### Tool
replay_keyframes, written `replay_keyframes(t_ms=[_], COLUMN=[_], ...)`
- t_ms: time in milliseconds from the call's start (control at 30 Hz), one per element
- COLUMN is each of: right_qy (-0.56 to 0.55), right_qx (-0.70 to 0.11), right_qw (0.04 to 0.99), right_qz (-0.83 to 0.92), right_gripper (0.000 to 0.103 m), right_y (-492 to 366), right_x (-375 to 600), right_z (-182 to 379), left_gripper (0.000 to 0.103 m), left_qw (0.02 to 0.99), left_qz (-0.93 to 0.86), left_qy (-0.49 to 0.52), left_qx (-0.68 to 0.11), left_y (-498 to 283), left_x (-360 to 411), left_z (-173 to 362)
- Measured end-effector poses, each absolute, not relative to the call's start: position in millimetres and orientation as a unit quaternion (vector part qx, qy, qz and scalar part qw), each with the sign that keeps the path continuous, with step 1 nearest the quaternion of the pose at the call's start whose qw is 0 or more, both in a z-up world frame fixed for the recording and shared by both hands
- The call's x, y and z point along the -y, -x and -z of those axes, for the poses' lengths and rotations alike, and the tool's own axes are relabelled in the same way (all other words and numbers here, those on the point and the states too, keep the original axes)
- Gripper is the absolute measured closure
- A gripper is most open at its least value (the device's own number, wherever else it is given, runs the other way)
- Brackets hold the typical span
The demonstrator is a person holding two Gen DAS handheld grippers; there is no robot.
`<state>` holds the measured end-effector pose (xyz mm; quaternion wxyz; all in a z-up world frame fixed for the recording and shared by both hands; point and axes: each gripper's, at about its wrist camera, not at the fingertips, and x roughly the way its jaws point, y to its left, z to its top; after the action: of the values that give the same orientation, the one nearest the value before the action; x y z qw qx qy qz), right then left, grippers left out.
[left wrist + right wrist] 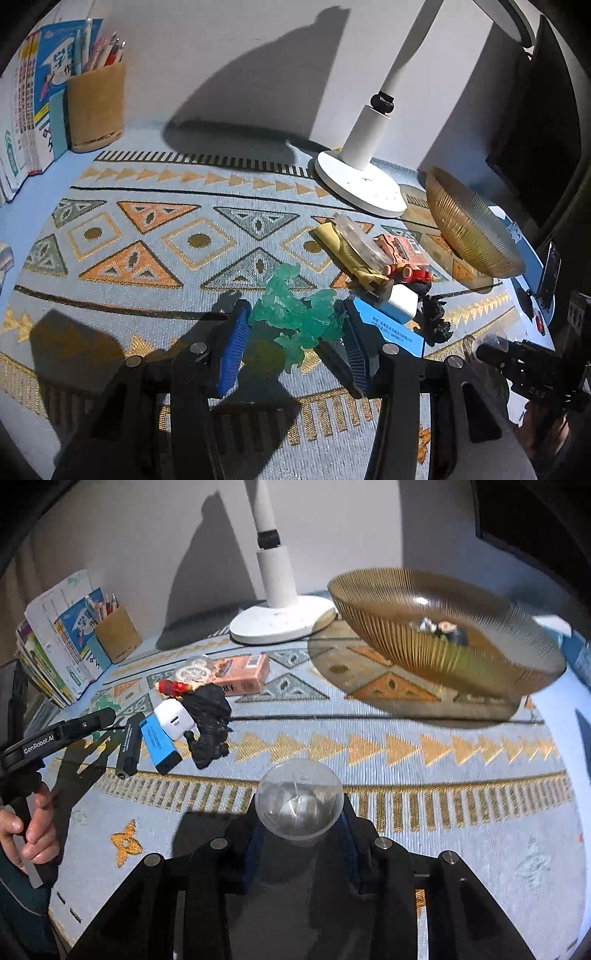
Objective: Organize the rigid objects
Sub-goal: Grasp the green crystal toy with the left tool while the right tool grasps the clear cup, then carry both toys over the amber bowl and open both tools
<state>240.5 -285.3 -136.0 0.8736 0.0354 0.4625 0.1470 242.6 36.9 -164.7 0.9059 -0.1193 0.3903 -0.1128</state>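
A: Looking along the right gripper [301, 812], I see its jaws clamped on a clear dome [300, 803], lifted above the tablecloth [406, 782].

B: And the bowl [443, 627]?

A: Ahead and to the right of those jaws, beside the lamp [280, 620], already with small items inside. The right hand is clearly the nearer one, so I'd judge the dome goes there.

B: The left gripper [295, 325]?

A: Its blue pads [232, 354] pinch a green figurine [295, 314], low over the cloth. The bowl lies far right of it, past the pile with the white charger [400, 302].
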Motion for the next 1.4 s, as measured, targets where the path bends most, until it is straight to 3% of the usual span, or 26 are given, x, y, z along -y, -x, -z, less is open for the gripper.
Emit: replay_keyframes(t_ms=[67, 100, 167, 200, 433, 467, 533, 767, 900, 1233, 1400], right_qy=[-0.030, -0.027, -0.018, -0.015, -0.029, -0.028, -0.022, -0.014, -0.022, -0.015, -0.023], right_qx=[-0.461, -0.464, -0.462, -0.457, -0.446, -0.442, -0.435, -0.419, -0.417, -0.296, -0.241], right_qw=[0.874, 0.872, 0.874, 0.878, 0.882, 0.884, 0.885, 0.893, 0.897, 0.955, 0.970], right_qz=[-0.151, -0.155, -0.150, -0.145, -0.151, -0.152, -0.165, -0.163, -0.146, -0.026, 0.016], right_gripper=[0.066, 0.061, 0.042, 0.038, 0.039, 0.042, 0.065, 0.066, 0.066, 0.066, 0.066], right_y=[-240.2, -240.6, -238.8, -236.6, -236.8, -235.7, -233.2, -227.1, -229.9, -256.4, -274.6], right_x=[283.7, 281.7, 278.6, 278.3, 284.1, 283.5, 279.9, 276.2, 297.8, 400.3, 432.7], right_z=[135.2, 136.5, 135.8, 134.6, 132.8, 131.5, 129.8, 124.8, 111.0, -11.8, -62.4], left_gripper=[0.057, 0.057, 0.057, 0.057, 0.057, 0.057, 0.057, 0.057, 0.057, 0.057, 0.057], left_qw=[0.905, 0.904, 0.904, 0.904, 0.904, 0.903, 0.904, 0.909, 0.911, 0.910, 0.903], left_qz=[0.112, 0.112, 0.112, 0.112, 0.109, 0.110, 0.110, 0.107, 0.133, 0.252, 0.300], left_qy=[0.123, 0.124, 0.125, 0.123, 0.121, 0.121, 0.119, 0.096, 0.082, -0.020, -0.009], left_qx=[-0.392, -0.393, -0.393, -0.393, -0.396, -0.397, -0.396, -0.391, -0.381, -0.328, -0.307], left_y=[-243.4, -243.6, -243.7, -243.7, -243.5, -243.4, -243.0, -240.1, -234.4, -255.9, -289.6], left_x=[-38.3, -38.7, -39.2, -38.9, -37.2, -37.1, -36.8, -30.5, -13.7, 116.6, 179.3], left_z=[165.6, 165.8, 166.0, 166.1, 166.5, 166.7, 166.7, 162.7, 133.3, 12.1, -24.3])
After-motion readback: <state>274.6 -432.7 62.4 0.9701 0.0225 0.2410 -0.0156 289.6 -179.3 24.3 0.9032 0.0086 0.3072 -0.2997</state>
